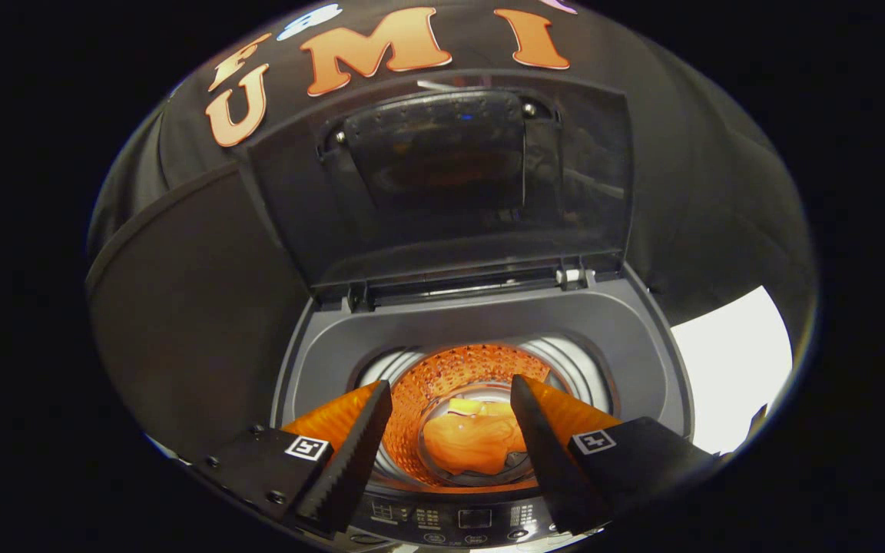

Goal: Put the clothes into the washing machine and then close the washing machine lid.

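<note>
Orange-lit drum is showing between the fingers of the gripper, which is hanging wide open, holding nothing. Clothes are lying at the drum's bottom (loading apparently done). Lid is standing upright, closing outstanding. Black cloth is walling the booth.

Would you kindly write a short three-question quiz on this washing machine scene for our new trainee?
1. True or false: the washing machine lid is shut.
2. Where do the clothes lie? A) on the control panel B) at the bottom of the drum C) between pressed fingers
3. Fill in: the gripper hangs over the drum with its fingers ____ and holding nothing.

Key: 1 false, the lid stands raised; 2 B; 3 open.
</note>
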Tool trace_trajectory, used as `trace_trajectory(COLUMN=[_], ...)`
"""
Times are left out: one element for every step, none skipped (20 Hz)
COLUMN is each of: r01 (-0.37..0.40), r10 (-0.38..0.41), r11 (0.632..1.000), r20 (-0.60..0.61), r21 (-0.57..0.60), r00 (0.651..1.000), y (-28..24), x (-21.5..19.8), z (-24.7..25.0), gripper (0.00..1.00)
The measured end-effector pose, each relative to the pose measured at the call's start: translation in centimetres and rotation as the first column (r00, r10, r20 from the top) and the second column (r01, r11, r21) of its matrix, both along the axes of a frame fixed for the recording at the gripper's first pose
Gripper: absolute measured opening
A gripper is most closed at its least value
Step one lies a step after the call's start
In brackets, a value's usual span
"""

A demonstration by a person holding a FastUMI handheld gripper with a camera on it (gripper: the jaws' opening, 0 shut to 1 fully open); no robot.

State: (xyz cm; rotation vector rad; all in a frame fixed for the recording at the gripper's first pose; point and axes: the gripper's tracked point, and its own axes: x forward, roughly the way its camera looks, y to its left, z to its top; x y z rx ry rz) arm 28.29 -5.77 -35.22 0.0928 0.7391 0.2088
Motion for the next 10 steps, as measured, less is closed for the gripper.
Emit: trace_trajectory(r01=[0.002,-0.002,-0.006,-0.011,-0.017,-0.023,-0.029,-0.034,-0.04,-0.046], r10=[-0.003,0.002,0.006,0.01,0.015,0.017,0.02,0.018,0.017,0.015], r11=[1.0,1.0,1.0,1.0,1.0,1.0,0.999,0.998,0.997,0.996], r20=[0.031,0.058,0.096,0.136,0.18,0.224,0.265,0.304,0.346,0.39], r21=[0.005,0.004,0.003,0.006,0.011,0.021,0.032,0.046,0.061,0.072], r00=[1.0,0.998,0.995,0.991,0.984,0.974,0.964,0.952,0.938,0.921], y=[0.2,0.2,0.4,0.6,1.0,1.4,1.7,2.2,2.6,3.1], x=[-0.2,-0.4,-0.4,-0.2,0.2,0.8,1.5,2.3,3.0,3.7], z=[1.3,2.7,4.6,6.7,8.9,11.2,13.5,15.9,18.2,20.6], gripper=[0.99,0.99,0.99,0.99,0.99,0.99,0.99,0.99,0.99,0.99])
